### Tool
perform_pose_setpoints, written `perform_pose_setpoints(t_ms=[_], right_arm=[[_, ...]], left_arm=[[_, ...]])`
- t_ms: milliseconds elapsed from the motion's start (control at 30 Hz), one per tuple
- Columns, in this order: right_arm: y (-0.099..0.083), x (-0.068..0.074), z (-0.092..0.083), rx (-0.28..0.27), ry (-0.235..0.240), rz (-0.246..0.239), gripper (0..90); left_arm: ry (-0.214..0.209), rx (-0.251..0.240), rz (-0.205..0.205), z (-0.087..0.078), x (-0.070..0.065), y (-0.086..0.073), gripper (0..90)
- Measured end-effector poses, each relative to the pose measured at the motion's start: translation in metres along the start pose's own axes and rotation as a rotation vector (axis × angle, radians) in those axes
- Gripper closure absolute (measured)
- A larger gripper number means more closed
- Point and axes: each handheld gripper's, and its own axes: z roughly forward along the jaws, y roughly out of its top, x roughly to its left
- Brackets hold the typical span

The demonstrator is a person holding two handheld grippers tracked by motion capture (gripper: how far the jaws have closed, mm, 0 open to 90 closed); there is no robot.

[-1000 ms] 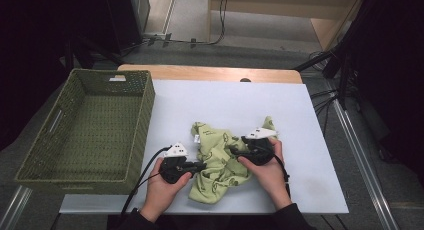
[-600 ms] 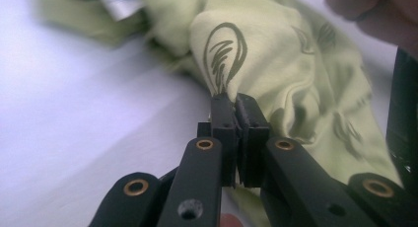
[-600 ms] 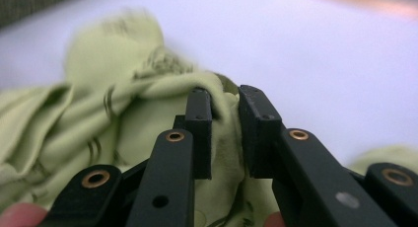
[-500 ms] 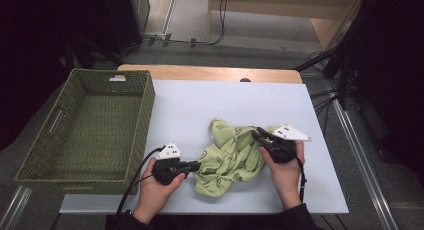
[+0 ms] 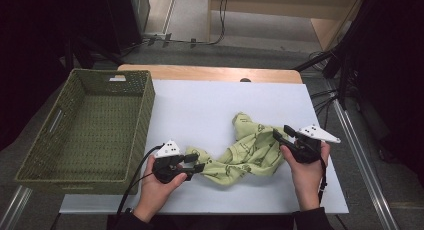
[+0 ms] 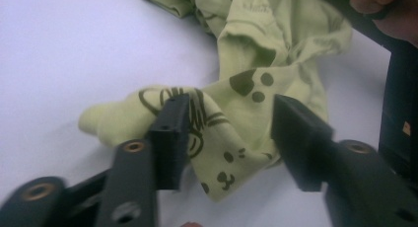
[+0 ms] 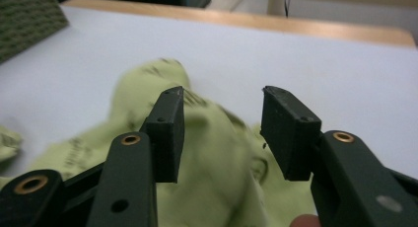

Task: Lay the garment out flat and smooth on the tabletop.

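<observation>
A light green garment (image 5: 246, 149) with a dark animal print lies crumpled and drawn out across the white table cover (image 5: 200, 102). My left gripper (image 5: 196, 162) is at the garment's left end. Its jaws have just been opening, and they stand apart with a fold of the cloth (image 6: 226, 96) lying loose between them. My right gripper (image 5: 281, 133) is at the garment's right edge. Its jaws have also just been opening, and they hang open (image 7: 222, 101) just above the cloth (image 7: 217, 153), gripping nothing.
A green woven basket (image 5: 146, 102) stands at the left of the table, and one corner of it (image 7: 29, 17) appears in the right gripper view. A wooden table edge (image 5: 210, 72) runs along the back. Cables lie on the floor beyond it.
The right gripper has moved right, and the bunched garment now lies stretched out to the right. The left gripper has barely shifted. Both pairs of jaws now stand apart.
</observation>
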Motion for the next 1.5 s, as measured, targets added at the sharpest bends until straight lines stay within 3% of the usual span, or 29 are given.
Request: perform_pose_setpoints(t_ms=[100, 167, 233, 267, 333, 367, 433, 500, 567, 633, 667, 700, 800, 900, 967, 1067, 1133, 1167, 1233, 1267, 1333, 1400, 1500], right_arm=[[0.007, 0.011, -0.007, -0.055, 0.032, -0.040, 46.8], [0.010, 0.019, -0.006, -0.067, 0.086, -0.069, 44.9], [0.009, 0.027, 0.001, -0.040, 0.148, -0.098, 42.7], [0.006, 0.034, 0.009, -0.013, 0.180, -0.131, 40.4], [0.003, 0.042, 0.022, 0.045, 0.164, -0.174, 32.8], [0.001, 0.043, 0.028, 0.064, 0.139, -0.170, 32.0], [-0.003, 0.036, 0.035, 0.083, 0.088, -0.125, 29.2], [-0.008, 0.030, 0.040, 0.114, 0.072, -0.138, 35.2], [-0.013, 0.026, 0.044, 0.177, 0.073, -0.173, 57.0], [-0.015, 0.021, 0.041, 0.173, 0.074, -0.153, 74.3], [-0.015, 0.015, 0.036, 0.154, 0.083, -0.114, 83.8], [-0.013, 0.010, 0.031, 0.130, 0.085, -0.089, 88.0], [-0.007, 0.000, 0.013, 0.067, 0.051, -0.062, 88.2], [-0.002, -0.008, -0.001, 0.029, 0.048, -0.037, 88.1], [0.001, -0.009, -0.002, 0.016, 0.094, -0.023, 80.3], [0.007, 0.002, 0.012, 0.058, 0.149, -0.064, 61.2], [0.011, 0.011, 0.026, 0.088, 0.149, -0.107, 47.1], [0.012, 0.012, 0.031, 0.101, 0.143, -0.104, 41.6], [0.011, 0.012, 0.045, 0.146, 0.150, -0.074, 40.2], [0.009, 0.012, 0.050, 0.163, 0.155, -0.070, 43.6], [0.003, 0.012, 0.056, 0.204, 0.180, -0.074, 61.3], [-0.002, 0.010, 0.054, 0.203, 0.189, -0.080, 79.0], [-0.004, 0.002, 0.043, 0.168, 0.194, -0.042, 84.6]], left_arm=[[-0.024, 0.022, -0.002, 0.006, -0.002, -0.001, 40.8], [-0.043, 0.050, 0.005, 0.013, -0.007, -0.004, 39.4], [-0.052, 0.086, 0.031, 0.021, -0.012, -0.006, 41.3], [-0.046, 0.104, 0.048, 0.024, -0.015, -0.007, 50.0], [-0.038, 0.141, 0.069, 0.028, -0.018, -0.009, 61.5], [-0.047, 0.160, 0.085, 0.029, -0.019, -0.010, 72.1], [-0.056, 0.183, 0.112, 0.029, -0.020, -0.010, 77.2], [-0.063, 0.179, 0.116, 0.027, -0.019, -0.009, 79.2], [-0.052, 0.161, 0.107, 0.023, -0.017, -0.007, 79.7], [-0.039, 0.138, 0.102, 0.018, -0.015, -0.005, 79.9], [-0.031, 0.131, 0.100, 0.016, -0.014, -0.003, 79.9], [-0.018, 0.116, 0.099, 0.013, -0.013, -0.002, 79.9], [-0.009, 0.097, 0.094, 0.004, -0.010, 0.002, 79.9], [-0.042, 0.119, 0.097, 0.000, -0.009, 0.003, 79.5], [-0.032, 0.131, 0.110, 0.002, -0.010, 0.002, 78.9], [-0.035, 0.137, 0.093, 0.004, -0.010, 0.000, 78.7], [-0.039, 0.149, 0.103, 0.007, -0.012, -0.002, 78.9], [-0.037, 0.162, 0.118, 0.009, -0.014, -0.003, 79.0], [-0.043, 0.179, 0.131, 0.011, -0.016, -0.006, 79.2], [-0.043, 0.184, 0.136, 0.011, -0.016, -0.007, 79.3], [-0.045, 0.184, 0.143, 0.012, -0.016, -0.008, 79.5], [-0.035, 0.169, 0.138, 0.010, -0.014, -0.007, 79.6], [-0.010, 0.131, 0.135, 0.006, -0.014, -0.005, 79.7]])
